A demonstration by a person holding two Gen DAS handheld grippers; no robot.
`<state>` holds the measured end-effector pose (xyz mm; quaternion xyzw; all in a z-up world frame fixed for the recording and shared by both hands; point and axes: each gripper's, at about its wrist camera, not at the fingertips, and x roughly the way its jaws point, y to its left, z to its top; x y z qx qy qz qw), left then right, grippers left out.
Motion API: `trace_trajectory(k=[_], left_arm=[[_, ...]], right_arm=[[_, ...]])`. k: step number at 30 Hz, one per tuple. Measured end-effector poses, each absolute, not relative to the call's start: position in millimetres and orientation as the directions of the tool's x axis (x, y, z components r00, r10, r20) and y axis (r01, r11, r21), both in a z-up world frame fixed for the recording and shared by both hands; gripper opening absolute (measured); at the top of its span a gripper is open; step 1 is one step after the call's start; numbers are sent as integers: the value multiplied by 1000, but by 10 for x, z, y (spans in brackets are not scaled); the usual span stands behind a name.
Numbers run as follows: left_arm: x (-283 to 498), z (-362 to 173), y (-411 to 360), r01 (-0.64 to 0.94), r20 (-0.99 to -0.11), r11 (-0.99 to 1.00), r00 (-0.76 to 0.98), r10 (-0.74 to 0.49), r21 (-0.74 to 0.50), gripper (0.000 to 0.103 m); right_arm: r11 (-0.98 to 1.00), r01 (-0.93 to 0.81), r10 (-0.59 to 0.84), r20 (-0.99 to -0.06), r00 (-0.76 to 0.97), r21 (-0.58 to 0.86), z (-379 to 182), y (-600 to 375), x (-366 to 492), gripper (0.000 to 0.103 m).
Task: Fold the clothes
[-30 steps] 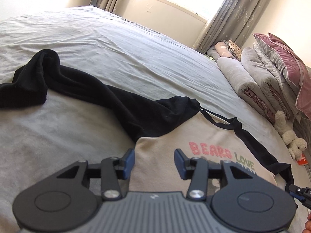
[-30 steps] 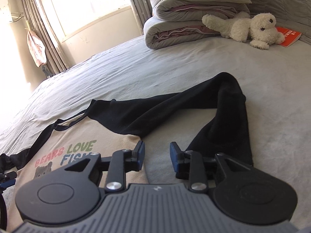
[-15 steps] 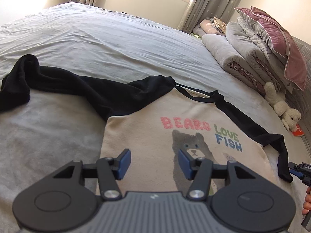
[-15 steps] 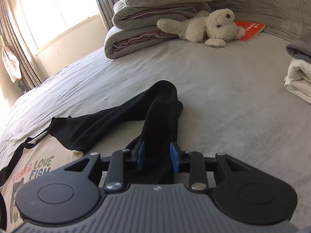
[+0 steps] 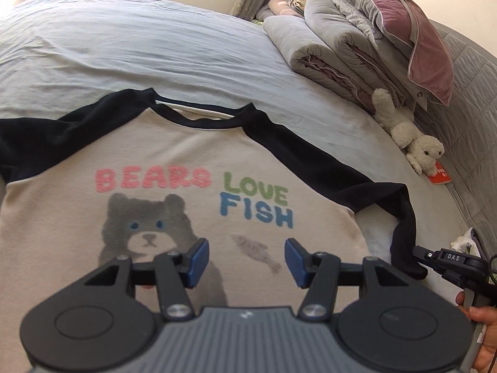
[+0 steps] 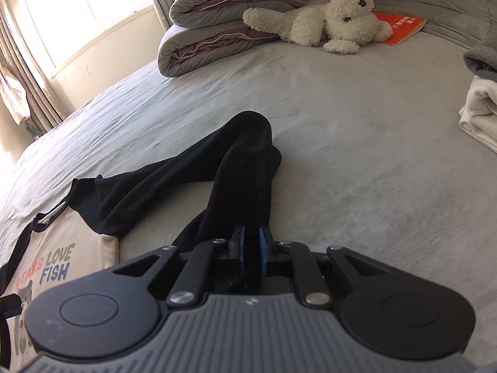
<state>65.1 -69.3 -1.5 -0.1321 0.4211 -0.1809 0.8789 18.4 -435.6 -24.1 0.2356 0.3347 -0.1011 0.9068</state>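
A cream shirt (image 5: 186, 155) with black sleeves and a bear print lies face up on the grey bed (image 5: 124, 46). My left gripper (image 5: 246, 261) hovers open over the lower print, with nothing between its fingers. The right black sleeve (image 6: 245, 161) bends back on itself toward me in the right wrist view. Its end runs between the pads of my right gripper (image 6: 251, 244), whose jaws are closing and pinch the fabric. The left wrist view shows that gripper's tip (image 5: 417, 251) at the sleeve's cuff, with a hand below it.
Rolled grey quilts (image 5: 326, 56) and a pink pillow (image 5: 413, 31) are stacked at the bed's head. A white plush toy (image 6: 335, 25) and a red book (image 6: 400, 28) lie beside them. Folded clothes (image 6: 481, 108) sit at the right edge. A window with curtains is behind.
The left gripper slid right from the left shoulder to above the bear print. The right gripper moved onto the black sleeve's end and its jaws came together on it.
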Motion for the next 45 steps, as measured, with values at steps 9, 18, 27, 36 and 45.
trace_trajectory(k=[9, 18, 27, 36, 45], left_arm=[[667, 30, -1681, 385, -678, 845, 509, -530, -372, 55], [944, 64, -2364, 479, -653, 837, 550, -521, -265, 55], [1259, -133, -2748, 542, -645, 828, 583, -494, -144, 53], [1355, -222, -2875, 506, -638, 857, 629, -444, -97, 7], [1427, -51, -2560, 438, -584, 867, 648, -488, -239, 4]], right_arm=[[718, 371, 82, -601, 795, 589, -272, -4767, 9, 16], [724, 318, 161, -598, 785, 612, -301, -4683, 51, 31], [801, 285, 132, -620, 773, 526, -337, -4486, 199, 27], [828, 366, -48, -595, 802, 425, -127, -4546, 187, 10], [860, 407, -212, -510, 833, 308, 233, -4951, 56, 10]])
